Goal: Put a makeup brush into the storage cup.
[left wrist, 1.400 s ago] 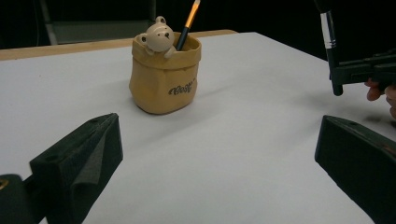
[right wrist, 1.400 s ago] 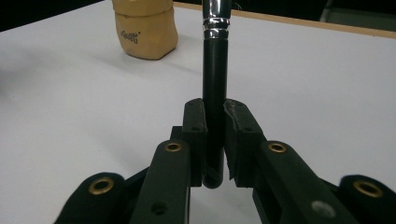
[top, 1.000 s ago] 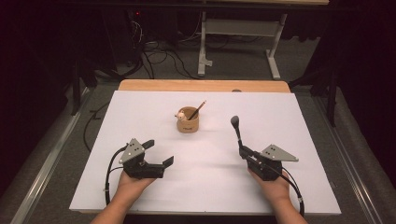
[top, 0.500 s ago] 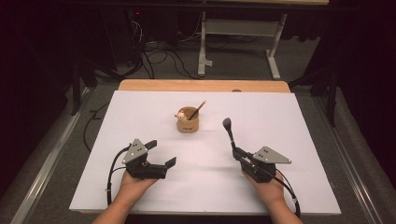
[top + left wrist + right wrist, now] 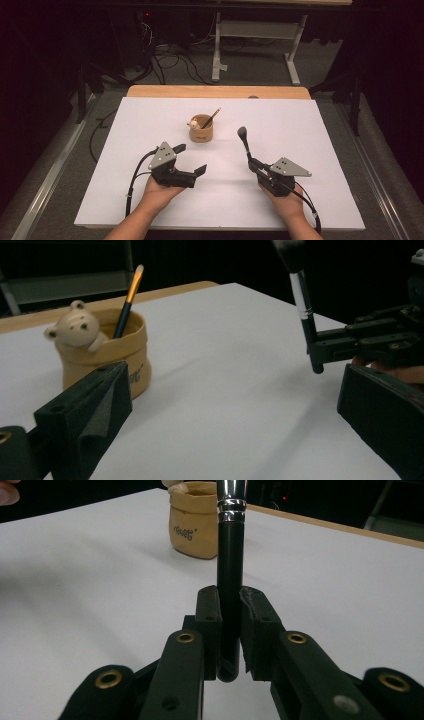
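Left tool (image 5: 191, 158) shifted toward cup (image 5: 201, 129), jaws spread; right tool (image 5: 251, 163) pinching brush (image 5: 243, 140) upright.

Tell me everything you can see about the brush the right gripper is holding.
The makeup brush has a glossy black handle, a silver ferrule band and a dark bristle head on top. It stands nearly upright, tilted slightly, its lower handle clamped between the pads of the right gripper, its butt end just above the white table cover, right of the tan cup.

White table (image 5: 150, 120), wooden board edge (image 5: 220, 91), floor cables (image 5: 175, 60), metal stand (image 5: 260, 35)
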`<state>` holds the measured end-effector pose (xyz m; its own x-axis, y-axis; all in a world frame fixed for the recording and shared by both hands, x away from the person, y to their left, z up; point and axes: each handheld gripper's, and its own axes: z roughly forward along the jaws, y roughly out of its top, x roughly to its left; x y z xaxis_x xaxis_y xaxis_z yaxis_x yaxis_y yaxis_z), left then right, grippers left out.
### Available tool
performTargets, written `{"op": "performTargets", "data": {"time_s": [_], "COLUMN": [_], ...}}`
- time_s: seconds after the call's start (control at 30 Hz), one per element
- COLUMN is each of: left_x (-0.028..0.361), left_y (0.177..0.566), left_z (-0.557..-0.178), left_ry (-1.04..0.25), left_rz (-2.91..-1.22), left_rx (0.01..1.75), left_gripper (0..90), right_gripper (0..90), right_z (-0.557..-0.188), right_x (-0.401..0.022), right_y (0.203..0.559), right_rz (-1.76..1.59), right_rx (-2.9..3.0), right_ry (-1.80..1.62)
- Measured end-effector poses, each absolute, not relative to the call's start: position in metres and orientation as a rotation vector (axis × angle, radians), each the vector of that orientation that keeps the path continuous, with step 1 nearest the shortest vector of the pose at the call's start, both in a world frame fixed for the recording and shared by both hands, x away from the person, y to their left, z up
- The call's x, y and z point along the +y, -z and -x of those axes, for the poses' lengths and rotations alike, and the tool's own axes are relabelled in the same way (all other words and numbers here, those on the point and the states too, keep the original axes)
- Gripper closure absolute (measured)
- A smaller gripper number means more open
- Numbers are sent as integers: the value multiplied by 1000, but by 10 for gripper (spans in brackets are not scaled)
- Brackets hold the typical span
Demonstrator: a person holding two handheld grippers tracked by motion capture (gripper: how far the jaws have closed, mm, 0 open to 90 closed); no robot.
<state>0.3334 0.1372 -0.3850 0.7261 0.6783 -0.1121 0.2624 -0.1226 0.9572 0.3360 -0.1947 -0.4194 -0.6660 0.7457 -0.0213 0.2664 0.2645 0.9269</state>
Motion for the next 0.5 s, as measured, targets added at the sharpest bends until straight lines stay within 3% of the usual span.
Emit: {"op": "performTargets", "data": {"time_s": [0.5], "left_x": [113], "left_y": [384], "left_z": [-340], "left_ry": [-385], "left_rz": [-1719], "left_rx": [717], "left_gripper": [18], "right_gripper": [815], "right_z": [-335], "right_x": [-194], "right_y": [419], "right_rz": [-896], "right_rx": [2076], "right_ry": [-1383]}}
